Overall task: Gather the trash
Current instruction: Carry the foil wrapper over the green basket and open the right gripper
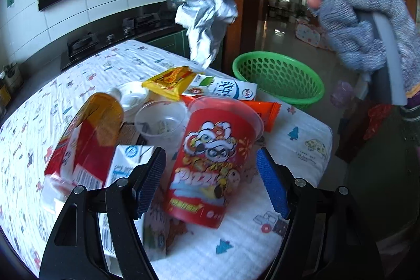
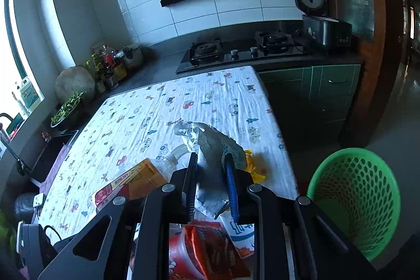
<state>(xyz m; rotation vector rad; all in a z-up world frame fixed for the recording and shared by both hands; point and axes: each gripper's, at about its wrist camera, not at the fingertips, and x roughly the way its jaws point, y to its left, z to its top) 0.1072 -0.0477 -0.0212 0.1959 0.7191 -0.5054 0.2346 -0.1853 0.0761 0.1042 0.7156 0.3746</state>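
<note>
My right gripper [image 2: 211,184] is shut on a crumpled silver wrapper [image 2: 210,148] and holds it in the air above the table; the wrapper also shows in the left wrist view [image 1: 204,15], high over the trash pile. My left gripper [image 1: 210,180] is open, its blue pads either side of a red pizza snack cup [image 1: 212,156] that stands on the table. Around the cup lie a tea bottle with a red label [image 1: 89,138], a clear plastic cup [image 1: 160,120], a yellow wrapper [image 1: 170,80], a milk carton [image 1: 225,91] and an orange wrapper [image 1: 265,112].
A green plastic basket [image 1: 278,78] stands on the floor beyond the table's far edge; it also shows in the right wrist view [image 2: 359,196]. The table [image 2: 183,101] has a white patterned cloth. A stove [image 2: 241,49] and rice cooker [image 2: 320,22] line the counter behind.
</note>
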